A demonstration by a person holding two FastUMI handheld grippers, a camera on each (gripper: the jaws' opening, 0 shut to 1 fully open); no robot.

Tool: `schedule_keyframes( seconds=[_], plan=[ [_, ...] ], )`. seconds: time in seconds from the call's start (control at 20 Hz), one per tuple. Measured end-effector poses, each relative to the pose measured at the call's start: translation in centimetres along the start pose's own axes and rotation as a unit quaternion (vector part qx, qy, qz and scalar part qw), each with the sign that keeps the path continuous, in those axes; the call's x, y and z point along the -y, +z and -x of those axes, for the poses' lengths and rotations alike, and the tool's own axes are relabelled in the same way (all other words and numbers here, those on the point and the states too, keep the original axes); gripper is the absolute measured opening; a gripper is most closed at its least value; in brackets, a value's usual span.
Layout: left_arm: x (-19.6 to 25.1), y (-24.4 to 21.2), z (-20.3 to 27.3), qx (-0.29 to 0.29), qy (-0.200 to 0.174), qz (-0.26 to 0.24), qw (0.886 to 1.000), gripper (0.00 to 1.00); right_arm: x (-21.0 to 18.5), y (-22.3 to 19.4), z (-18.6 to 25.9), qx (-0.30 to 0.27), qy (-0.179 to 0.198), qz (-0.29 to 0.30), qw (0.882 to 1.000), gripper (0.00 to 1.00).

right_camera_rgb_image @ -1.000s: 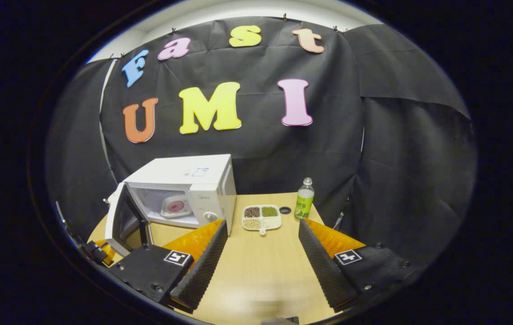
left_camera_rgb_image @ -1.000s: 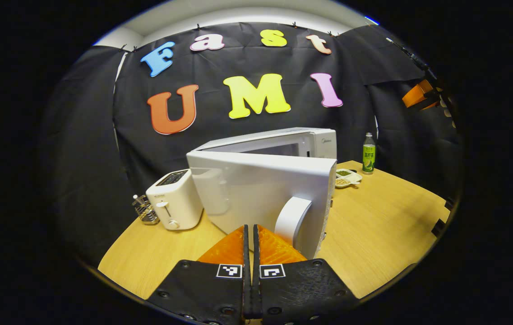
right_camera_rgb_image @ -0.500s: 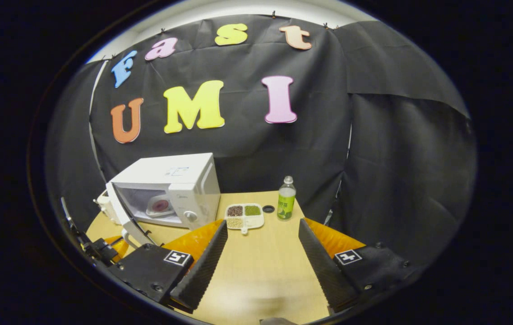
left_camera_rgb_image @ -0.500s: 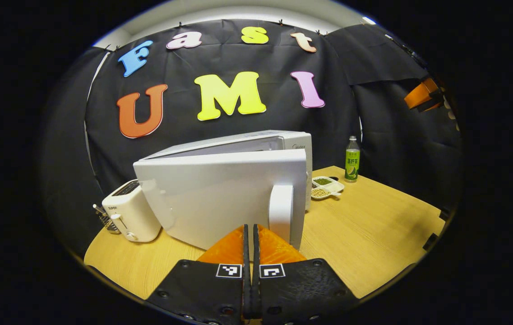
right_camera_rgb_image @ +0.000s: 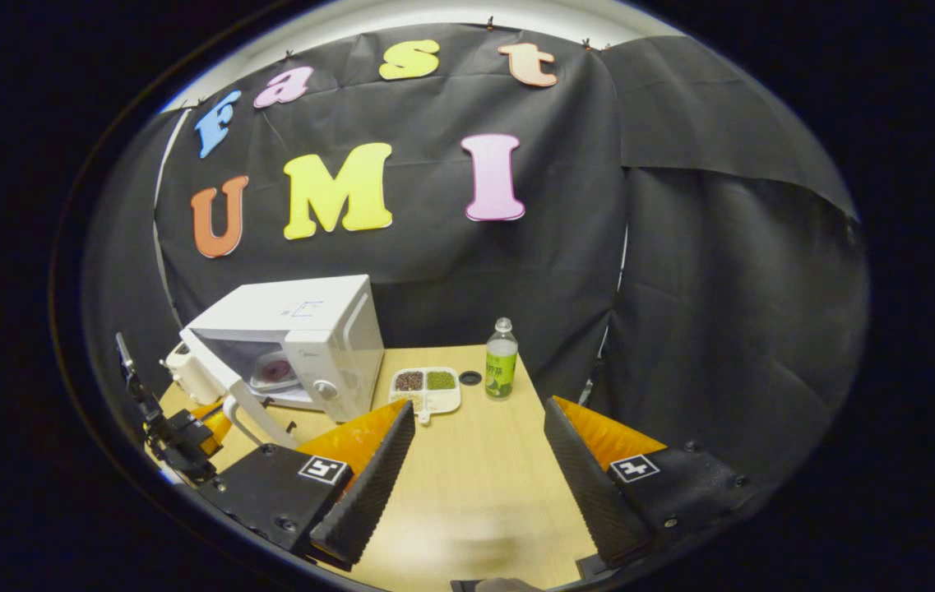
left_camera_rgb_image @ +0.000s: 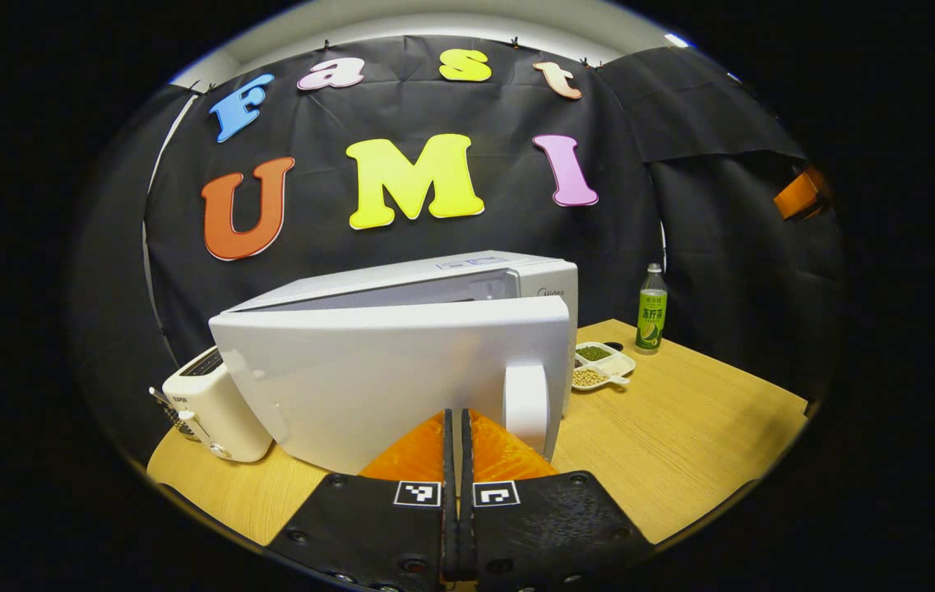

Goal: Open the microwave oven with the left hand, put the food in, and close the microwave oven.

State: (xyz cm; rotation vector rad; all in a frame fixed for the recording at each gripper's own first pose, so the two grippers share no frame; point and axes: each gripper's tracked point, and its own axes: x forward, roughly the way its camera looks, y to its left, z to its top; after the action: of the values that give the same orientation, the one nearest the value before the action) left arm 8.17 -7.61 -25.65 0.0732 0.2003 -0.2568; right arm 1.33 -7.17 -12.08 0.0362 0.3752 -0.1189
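- Left gripper view: your left gripper is sitting with its fingers pressed together on nothing, its tips against the outer face of the microwave door, just beside the door handle. The door is standing part open — you are in the closing step, and the next move, as I judge it, is pushing the door flush against the microwave.
- Right gripper view: your right gripper is hovering wide and empty over the table, well apart from the microwave. The food plate is lying inside the cavity. The sectioned dish and bottle are standing just beyond the microwave's control side — clear of the door's swing.
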Motion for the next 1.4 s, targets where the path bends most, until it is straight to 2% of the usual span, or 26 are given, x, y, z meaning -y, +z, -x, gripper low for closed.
schedule_keyframes(
  seconds=[0.05, 0.1, 0.35, 0.4, 0.45, 0.5, 0.55, 1.05, 1.1, 1.15, 1.2, 1.4],
  plan=[
    [0.1, 0.1, -0.4, 0.001, 0.0, -0.001, 1.0, 0.0, 0.1, 0.1, -0.1, 0.0, 0.001, -0.001, 1.0, 0.92],
    [0.2, 0.2, -0.8, -0.001, 0.001, -0.001, 1.0, 0.0, 0.1, 0.0, -0.1, -0.002, 0.002, -0.002, 1.0, 1.0],
    [0.6, 0.9, -2.7, 0.004, 0.003, -0.002, 1.0, 0.0, 0.3, -0.2, -0.3, -0.009, 0.003, -0.002, 1.0, 1.0],
    [0.7, 1.0, -3.2, 0.004, 0.004, 0.001, 1.0, 0.0, 0.4, -0.2, -0.4, -0.008, 0.003, 0.0, 1.0, 0.92],
    [0.8, 1.1, -3.6, 0.003, 0.005, 0.004, 1.0, 0.0, 0.4, -0.2, -0.3, -0.008, 0.003, 0.003, 1.0, 1.0],
    [1.0, 1.1, -4.2, 0.003, 0.005, 0.008, 1.0, 0.0, 0.4, -0.1, -0.3, -0.008, 0.003, 0.007, 1.0, 0.92],
    [1.1, 1.2, -4.7, 0.003, 0.005, 0.009, 1.0, 0.0, 0.5, -0.1, -0.3, -0.008, 0.002, 0.009, 1.0, 1.0],
    [1.2, 1.7, -8.8, -0.003, 0.007, 0.024, 1.0, 0.0, 1.3, -0.4, -1.3, -0.02, -0.005, 0.007, 1.0, 1.0],
    [1.2, 1.7, -9.2, -0.002, 0.009, 0.027, 1.0, 0.0, 1.3, -0.3, -1.3, -0.021, -0.005, 0.009, 1.0, 0.92],
    [1.1, 1.7, -9.5, -0.002, 0.01, 0.031, 0.999, 0.0, 1.4, -0.4, -1.7, -0.021, -0.007, 0.01, 1.0, 0.92],
    [1.2, 1.8, -9.7, -0.002, 0.011, 0.036, 0.999, 0.0, 1.4, -0.4, -1.8, -0.023, -0.007, 0.009, 1.0, 1.0],
    [1.0, 1.9, -10.1, -0.004, 0.02, 0.043, 0.999, 0.0, 1.0, -0.4, -2.3, -0.03, -0.003, 0.006, 1.0, 1.0]
  ],
)
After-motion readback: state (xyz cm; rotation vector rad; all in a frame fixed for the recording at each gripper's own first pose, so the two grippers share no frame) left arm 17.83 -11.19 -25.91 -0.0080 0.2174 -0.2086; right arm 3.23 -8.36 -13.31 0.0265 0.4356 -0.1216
